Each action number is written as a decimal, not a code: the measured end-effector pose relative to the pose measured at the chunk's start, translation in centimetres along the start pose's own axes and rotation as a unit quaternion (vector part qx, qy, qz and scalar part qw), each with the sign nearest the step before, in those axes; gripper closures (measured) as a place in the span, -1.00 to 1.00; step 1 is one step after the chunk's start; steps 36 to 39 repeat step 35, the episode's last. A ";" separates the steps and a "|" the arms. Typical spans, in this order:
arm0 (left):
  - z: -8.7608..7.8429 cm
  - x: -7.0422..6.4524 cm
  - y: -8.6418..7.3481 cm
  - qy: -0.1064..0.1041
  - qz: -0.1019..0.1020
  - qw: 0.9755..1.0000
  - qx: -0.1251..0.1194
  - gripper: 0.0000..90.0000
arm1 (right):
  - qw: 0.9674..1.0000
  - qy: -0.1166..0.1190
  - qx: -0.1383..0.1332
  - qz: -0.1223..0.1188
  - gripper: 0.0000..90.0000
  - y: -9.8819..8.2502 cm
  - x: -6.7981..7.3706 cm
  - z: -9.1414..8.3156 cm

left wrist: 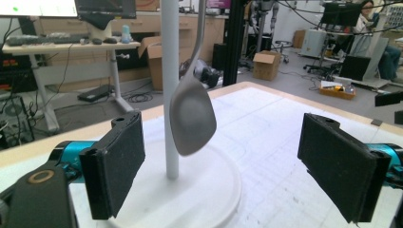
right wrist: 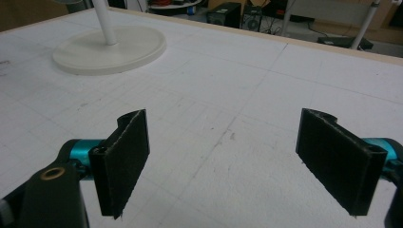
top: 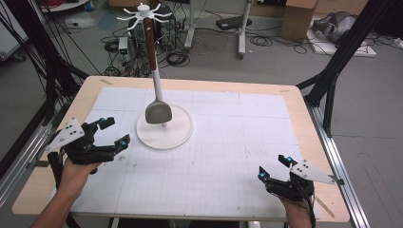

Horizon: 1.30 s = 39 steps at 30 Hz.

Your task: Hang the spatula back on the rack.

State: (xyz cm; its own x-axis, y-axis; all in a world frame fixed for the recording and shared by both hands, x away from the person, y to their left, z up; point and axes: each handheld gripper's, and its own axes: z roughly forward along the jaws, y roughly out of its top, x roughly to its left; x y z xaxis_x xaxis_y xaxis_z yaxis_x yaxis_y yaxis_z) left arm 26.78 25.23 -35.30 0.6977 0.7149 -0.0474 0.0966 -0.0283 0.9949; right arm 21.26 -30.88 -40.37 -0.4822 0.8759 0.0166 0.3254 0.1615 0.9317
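Observation:
A white rack stands on the gridded mat, with a round base (top: 178, 135), a thin post (left wrist: 169, 90) and a crown of hooks (top: 143, 12). A spatula with a brown wooden handle (top: 150, 40) hangs from one hook, its grey blade (top: 158, 112) dangling just above the base; the blade (left wrist: 192, 116) hangs close in front of the left gripper view. My left gripper (top: 114, 133) is open, just left of the base, nothing between its pads (left wrist: 114, 164). My right gripper (top: 274, 167) is open near the front right of the mat, jaws empty; the rack base (right wrist: 110, 50) lies far ahead of it.
The white gridded mat (top: 228, 142) covers a wooden table (top: 304, 99). Black frame legs (top: 332, 76) stand at both sides of the table. Cables, boxes and desk legs crowd the floor beyond the far edge.

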 end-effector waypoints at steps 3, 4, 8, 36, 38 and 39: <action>-0.7 0.0 -0.9 0.010 0.001 1.000 0.000 -0.63 | 1.000 -0.001 0.000 -0.001 -0.61 -0.1 0.1 -0.2; -0.9 0.1 -1.1 0.013 0.001 1.000 -0.001 -0.63 | 1.000 -0.002 0.000 -0.001 -0.61 -0.1 0.1 -0.2; -1.5 -0.1 -2.1 0.018 0.003 1.000 0.001 -0.62 | 1.000 -0.007 -0.001 0.002 -0.61 -0.2 0.1 -0.4; -1.8 0.0 -4.0 0.028 -0.004 1.000 0.008 -0.59 | 1.000 -0.024 -0.001 0.001 -0.61 -0.4 0.0 -0.3; -1.8 0.0 -4.0 0.028 -0.004 1.000 0.008 -0.59 | 1.000 -0.024 -0.001 0.001 -0.61 -0.4 0.0 -0.3; -1.8 0.0 -4.0 0.028 -0.004 1.000 0.008 -0.59 | 1.000 -0.024 -0.001 0.001 -0.61 -0.4 0.0 -0.3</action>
